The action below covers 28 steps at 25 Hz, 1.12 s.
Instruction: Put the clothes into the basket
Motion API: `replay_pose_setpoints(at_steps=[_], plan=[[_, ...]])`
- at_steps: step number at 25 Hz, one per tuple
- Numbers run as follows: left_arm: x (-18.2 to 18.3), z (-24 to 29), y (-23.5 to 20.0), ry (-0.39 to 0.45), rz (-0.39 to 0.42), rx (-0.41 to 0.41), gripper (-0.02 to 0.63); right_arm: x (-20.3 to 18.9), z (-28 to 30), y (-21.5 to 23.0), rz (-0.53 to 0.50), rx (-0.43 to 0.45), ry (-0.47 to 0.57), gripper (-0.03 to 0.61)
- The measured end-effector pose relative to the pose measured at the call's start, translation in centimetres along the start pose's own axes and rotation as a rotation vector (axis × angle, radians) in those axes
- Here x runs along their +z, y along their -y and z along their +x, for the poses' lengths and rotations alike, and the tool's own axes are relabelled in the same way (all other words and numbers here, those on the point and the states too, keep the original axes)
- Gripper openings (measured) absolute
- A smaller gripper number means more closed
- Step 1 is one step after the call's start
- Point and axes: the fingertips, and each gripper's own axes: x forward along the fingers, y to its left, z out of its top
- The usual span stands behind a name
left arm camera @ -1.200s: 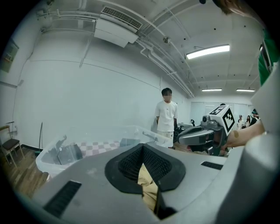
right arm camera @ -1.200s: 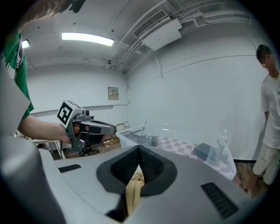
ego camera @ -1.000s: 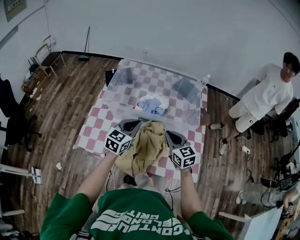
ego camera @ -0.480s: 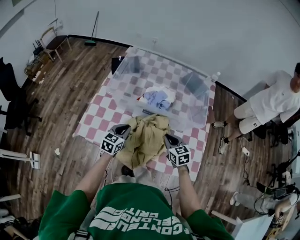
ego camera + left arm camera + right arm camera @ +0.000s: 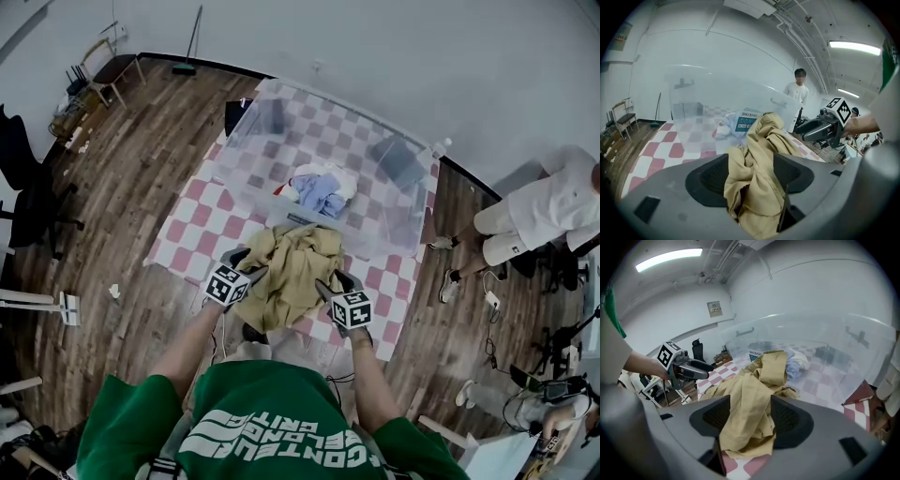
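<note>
A crumpled tan garment (image 5: 291, 277) lies on the checked cloth just in front of the clear plastic basket (image 5: 394, 220), its top edge up against the basket's near wall. My left gripper (image 5: 248, 269) and right gripper (image 5: 330, 287) flank it low down. Both jaws have just been opening. In the left gripper view the tan garment (image 5: 759, 187) hangs loose between the spread pads of the left gripper (image 5: 750, 161). The right gripper (image 5: 746, 413) likewise stands open around the garment (image 5: 750, 399). White and blue clothes (image 5: 319, 192) lie inside the basket.
The red-and-white checked cloth (image 5: 187, 234) covers the surface under the basket. A person in white (image 5: 544, 206) sits at the right on the wooden floor side. Chairs (image 5: 28, 216) and a small stand are at the left. Cables lie at the lower right.
Both grippers have come down with the tan garment onto the checked cloth before the basket. Their jaws, shut on the cloth before, now stand apart, and the garment has slumped.
</note>
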Motion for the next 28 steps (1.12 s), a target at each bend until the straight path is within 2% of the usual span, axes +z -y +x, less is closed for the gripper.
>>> replay_pose_setpoints(at_steps=[3, 8, 12, 18, 28], plan=[[-0.9, 1.4, -0.1, -0.032, 0.003, -0.014, 0.329, -1.2, 1.2, 0.5, 0.019, 0.005, -0.033, 0.297], [-2.1, 3.6, -0.5, -0.092, -0.009, -0.025, 0.379, -3.0, 2.8, 1.9, 0.083, 0.0, -0.073, 0.351], [-3.7, 5.2, -1.0, -0.153, -0.025, -0.03, 0.408, -4.4, 4.3, 2.6, 0.121, 0.003, -0.112, 0.37], [-5.3, 7.0, -1.6, -0.212, -0.069, -0.046, 0.422, -5.5, 6.6, 3.3, 0.161, 0.027, -0.154, 0.379], [-6.8, 9.1, -1.3, -0.263, -0.104, -0.086, 0.421, -6.8, 9.6, 3.6, 0.206, 0.092, -0.2, 0.379]])
